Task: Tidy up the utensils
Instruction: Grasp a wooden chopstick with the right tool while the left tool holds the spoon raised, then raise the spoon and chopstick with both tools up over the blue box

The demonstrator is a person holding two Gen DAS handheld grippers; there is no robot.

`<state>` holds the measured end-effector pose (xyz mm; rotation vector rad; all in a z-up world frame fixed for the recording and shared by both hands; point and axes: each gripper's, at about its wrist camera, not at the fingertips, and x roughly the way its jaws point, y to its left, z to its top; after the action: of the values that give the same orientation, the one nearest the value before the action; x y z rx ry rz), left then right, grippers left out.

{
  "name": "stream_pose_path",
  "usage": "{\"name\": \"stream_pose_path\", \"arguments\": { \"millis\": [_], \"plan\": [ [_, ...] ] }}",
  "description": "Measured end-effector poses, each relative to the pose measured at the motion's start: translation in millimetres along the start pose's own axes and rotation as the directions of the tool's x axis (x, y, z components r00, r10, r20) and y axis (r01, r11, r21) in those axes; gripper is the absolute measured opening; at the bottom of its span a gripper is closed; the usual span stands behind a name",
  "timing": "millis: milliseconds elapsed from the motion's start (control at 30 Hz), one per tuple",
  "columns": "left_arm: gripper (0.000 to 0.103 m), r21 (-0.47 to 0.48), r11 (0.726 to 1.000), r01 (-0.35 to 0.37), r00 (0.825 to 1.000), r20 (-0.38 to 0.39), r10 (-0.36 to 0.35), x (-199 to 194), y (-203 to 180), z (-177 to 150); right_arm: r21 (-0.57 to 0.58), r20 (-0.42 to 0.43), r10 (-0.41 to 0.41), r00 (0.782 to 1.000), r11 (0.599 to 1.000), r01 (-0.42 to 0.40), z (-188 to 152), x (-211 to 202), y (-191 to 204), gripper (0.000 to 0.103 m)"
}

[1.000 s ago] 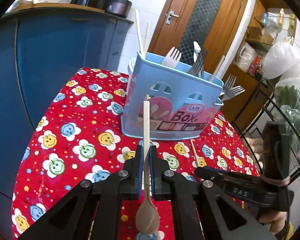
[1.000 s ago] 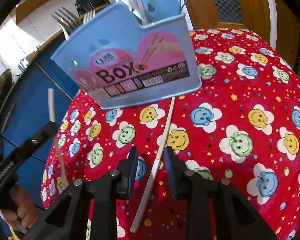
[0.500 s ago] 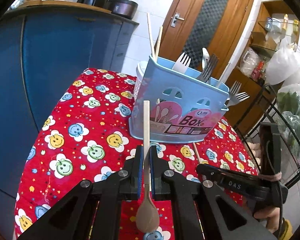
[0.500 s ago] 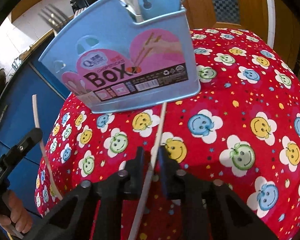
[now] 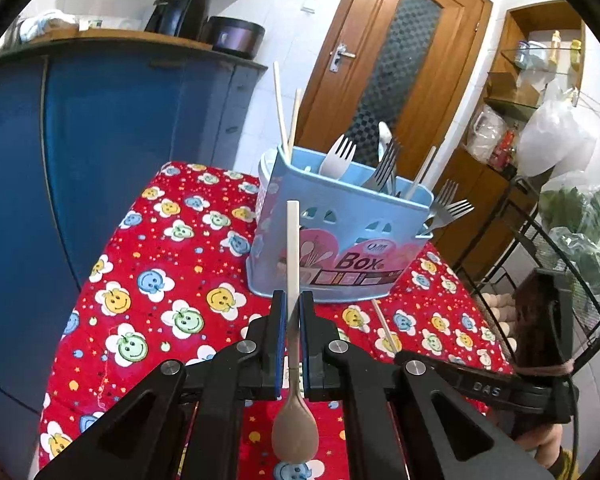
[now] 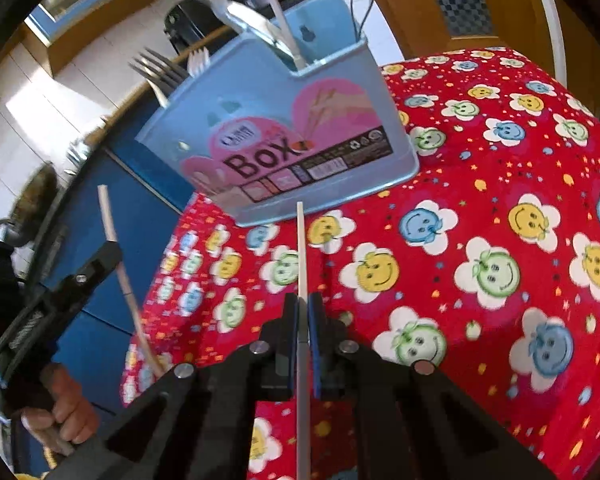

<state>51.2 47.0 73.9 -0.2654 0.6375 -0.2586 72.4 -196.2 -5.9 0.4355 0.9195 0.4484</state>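
Observation:
A blue plastic utensil box (image 5: 340, 240) stands on the red smiley tablecloth (image 5: 160, 280), holding forks, a spoon and chopsticks. My left gripper (image 5: 293, 300) is shut on a wooden spoon (image 5: 293, 248), handle pointing up toward the box, bowl near the camera. My right gripper (image 6: 303, 300) is shut on a pale chopstick (image 6: 301, 248) whose tip reaches toward the box (image 6: 284, 140). The left gripper and its spoon (image 6: 112, 228) show at the left of the right wrist view. The chopstick (image 5: 384, 328) also shows in the left wrist view.
A blue cabinet (image 5: 100, 140) stands left of the table with an appliance and a pot on top. A wooden door (image 5: 400, 60) is behind. A black wire rack (image 5: 560, 240) with bags stands to the right.
My right gripper has closed on the chopstick and lifted it off the cloth. My left gripper with the spoon has drawn back and up from the box.

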Motion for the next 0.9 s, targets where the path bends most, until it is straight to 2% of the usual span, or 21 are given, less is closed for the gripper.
{"name": "stream_pose_path", "arguments": {
  "millis": [300,633,900],
  "plan": [
    [0.006,0.011,1.0,0.0,1.0,0.022,-0.001,-8.9,-6.5,5.2,-0.029,0.126,0.082,0.989,0.996,-0.079,-7.3,-37.9,7.9,0.007],
    [0.006,0.031,0.999,-0.008,0.999,0.052,0.006,-15.2,-12.8,17.5,-0.102,0.292,0.095,0.952,0.992,-0.068,-4.8,-72.9,25.6,0.007],
    [0.006,0.062,0.998,-0.026,0.993,0.117,0.019,-14.7,-22.6,43.8,-0.131,0.351,0.108,0.93,0.989,-0.065,5.6,-87.1,25.4,0.007]
  ]
}}
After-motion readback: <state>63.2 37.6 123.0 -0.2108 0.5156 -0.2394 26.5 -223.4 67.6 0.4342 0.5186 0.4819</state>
